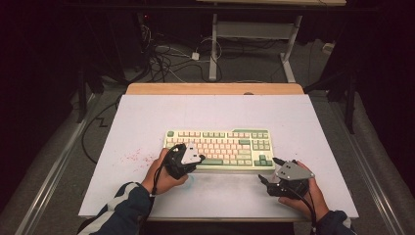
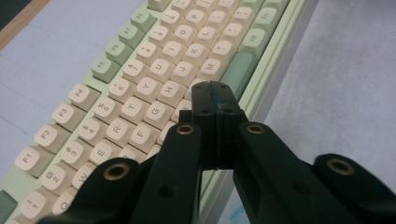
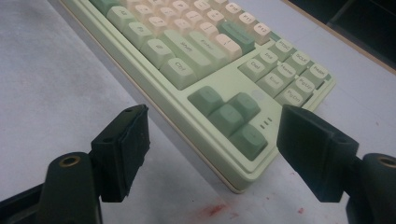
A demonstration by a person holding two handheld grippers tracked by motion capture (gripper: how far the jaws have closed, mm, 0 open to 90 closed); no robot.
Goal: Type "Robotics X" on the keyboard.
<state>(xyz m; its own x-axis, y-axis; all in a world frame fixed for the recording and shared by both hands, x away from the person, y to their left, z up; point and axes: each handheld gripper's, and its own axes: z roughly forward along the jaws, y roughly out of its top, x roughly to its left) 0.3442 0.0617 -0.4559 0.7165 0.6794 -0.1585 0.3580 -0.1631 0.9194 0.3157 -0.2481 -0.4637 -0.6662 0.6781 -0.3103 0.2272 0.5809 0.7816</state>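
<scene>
Both forearms enter from the bottom of the high view, in dark sleeves with pale stripes, each hand carrying one tong.

Surface: white table (image 1: 147,117), large and rectangular, with a wooden edge at its far side. Faint red specks mark it to the left of the keyboard; a red smear also lies near the keyboard's corner in the right gripper view.

Task item: keyboard (image 1: 219,149), green case with cream and green keys, lying flat at the middle of the table, long side facing the person.

Left gripper (image 1: 190,159): jaws fully closed, pads pressed together with nothing between them. In the left gripper view the closed tip (image 2: 215,91) is over the keyboard's bottom rows, beside the green space bar. Contact with a key cannot be confirmed.

Right gripper (image 1: 268,172): jaws wide open, holding nothing. It is low over the table just off the keyboard's near right corner; the arrow keys (image 3: 231,116) show between the two pads, apart from both.

Room: dark, with cables on the floor and a desk frame beyond the table.
</scene>
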